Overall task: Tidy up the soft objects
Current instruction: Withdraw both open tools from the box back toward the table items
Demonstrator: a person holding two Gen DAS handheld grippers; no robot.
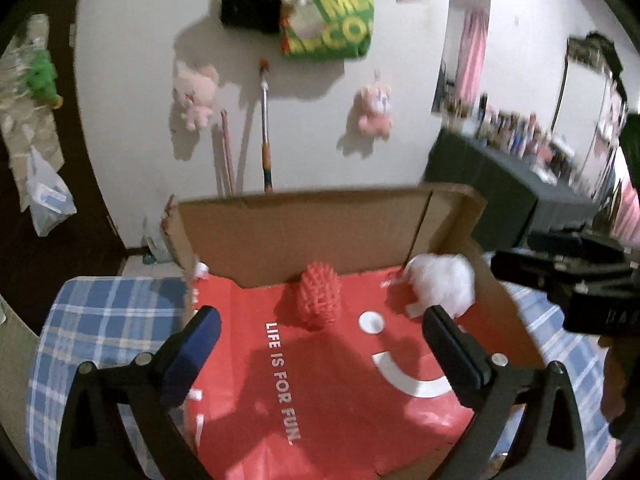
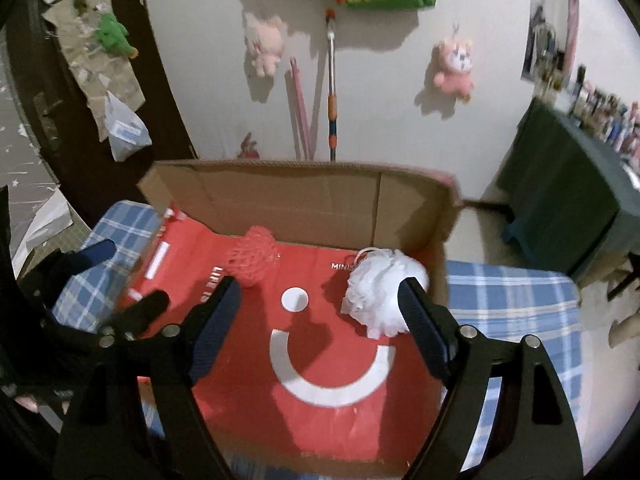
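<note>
Left wrist view looks down into an open cardboard box [image 1: 320, 224] lined with a red sheet [image 1: 320, 380] that reads "LIFE IS FOR FUN" beside a white smiley. The left gripper [image 1: 322, 344] hovers above the sheet with its jaws spread wide and nothing between them. A red spiky ball [image 1: 319, 295] sits near the box's back wall, just beyond the gap between the fingers. A white puff [image 1: 442, 282] rests in the back right corner of the box, just past the right finger's tip. The right gripper shows as a dark blurred shape at the right edge of this view.

Right wrist view shows the same box [image 2: 296, 200] on a blue plaid cloth [image 2: 512, 292]. The right gripper [image 2: 320, 300] is likewise spread wide and holds nothing; it hovers over the smiley. The puff [image 2: 378, 296] lies just behind its right fingertip, partly hidden by it; whether they touch, I cannot tell. The ball [image 2: 253, 258] lies against the back wall, beyond the left fingertip. The left gripper [image 2: 128, 276] appears at the left, over the box's left edge.

Pink plush toys [image 2: 454, 66] hang on the wall behind, under a green bag [image 1: 332, 20].
</note>
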